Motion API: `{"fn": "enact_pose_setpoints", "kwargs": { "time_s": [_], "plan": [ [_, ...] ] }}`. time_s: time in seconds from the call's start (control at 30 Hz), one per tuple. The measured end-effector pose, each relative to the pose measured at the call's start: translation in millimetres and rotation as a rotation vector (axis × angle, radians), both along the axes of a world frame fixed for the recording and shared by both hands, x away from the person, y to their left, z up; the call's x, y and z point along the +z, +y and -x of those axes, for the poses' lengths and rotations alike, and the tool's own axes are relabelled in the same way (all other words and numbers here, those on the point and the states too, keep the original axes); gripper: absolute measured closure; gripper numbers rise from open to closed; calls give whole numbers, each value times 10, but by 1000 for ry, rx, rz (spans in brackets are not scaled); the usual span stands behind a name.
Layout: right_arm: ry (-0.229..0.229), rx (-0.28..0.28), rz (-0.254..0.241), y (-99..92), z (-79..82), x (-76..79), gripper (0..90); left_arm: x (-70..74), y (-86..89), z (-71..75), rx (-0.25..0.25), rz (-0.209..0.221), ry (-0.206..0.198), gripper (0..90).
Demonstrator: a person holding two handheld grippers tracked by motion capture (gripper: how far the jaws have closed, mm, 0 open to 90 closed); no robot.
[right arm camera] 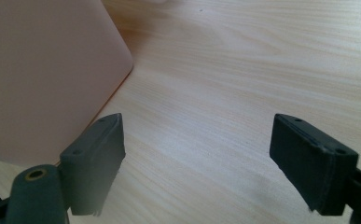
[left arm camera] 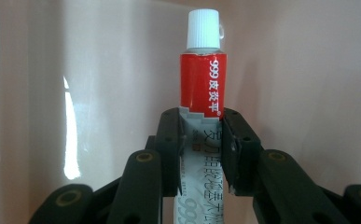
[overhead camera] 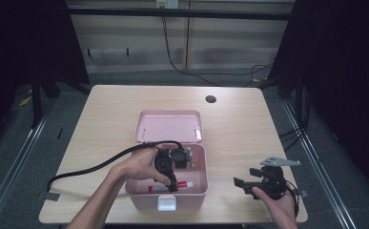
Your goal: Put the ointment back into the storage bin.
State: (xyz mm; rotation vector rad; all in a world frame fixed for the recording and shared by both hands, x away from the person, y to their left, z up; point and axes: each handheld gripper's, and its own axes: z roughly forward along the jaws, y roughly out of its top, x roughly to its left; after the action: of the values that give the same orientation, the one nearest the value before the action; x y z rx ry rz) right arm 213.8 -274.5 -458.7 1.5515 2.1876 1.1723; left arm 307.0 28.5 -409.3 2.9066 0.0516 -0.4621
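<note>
In the high view, the pink box (overhead camera: 144, 191) sits near the middle of the wooden table (overhead camera: 106, 109) with its lid (overhead camera: 170, 125) thrown back on the far side, which leaves the inside free to reach from above. The left gripper (overhead camera: 173, 186) dips into the box's near part, its cable looping off to the left, and it pinches a red-and-white ointment tube (overhead camera: 172, 186) that lies low, close to the box's near wall; the tube looks held by its body so it can be set down flat or lifted out cleanly. The left forearm comes in from the bottom edge and angles up to the right, hand wrapped over the gripper body and tilted down into the box. The right gripper (overhead camera: 247, 177) rests on the table to the right of the box, apart from it, cradled in an upturned hand. In the left gripper view, the jaws press on the tube (left arm camera: 201, 116) at its white lower part, the white cap pointing away toward the box's glossy pink wall. In the right gripper view, the jaws stand spread wide with nothing between them, over bare wood, with the box's outer wall (right arm camera: 43, 74) on the left.
</note>
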Motion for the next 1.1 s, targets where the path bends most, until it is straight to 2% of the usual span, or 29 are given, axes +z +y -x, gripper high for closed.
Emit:
{"fn": "enact_pose_setpoints", "kwargs": {
  "time_s": [0.1, 0.57, 0.9, 0.93, 1.0, 1.1],
  "plan": [
    [-3, 3, 0, 2, -3, -1, 176, -32, 19, -17, 13, 0, 4, 707],
    [-6, 7, 4, 1, -1, 0, 176, -286, -114, 11, -8, -41, 43, 706],
    [-8, 8, 12, 9, 4, 5, 175, -400, -140, 6, -10, -42, 70, 706],
    [-8, 10, 13, 8, 4, 3, 175, -413, -140, 18, 7, -35, 74, 706],
    [-9, 9, 11, 6, 2, 3, 175, -415, -140, 6, -11, -40, 69, 706],
    [-9, 9, 12, 8, 2, 3, 175, -435, -144, 11, -6, -47, 70, 705]
  ]
}}
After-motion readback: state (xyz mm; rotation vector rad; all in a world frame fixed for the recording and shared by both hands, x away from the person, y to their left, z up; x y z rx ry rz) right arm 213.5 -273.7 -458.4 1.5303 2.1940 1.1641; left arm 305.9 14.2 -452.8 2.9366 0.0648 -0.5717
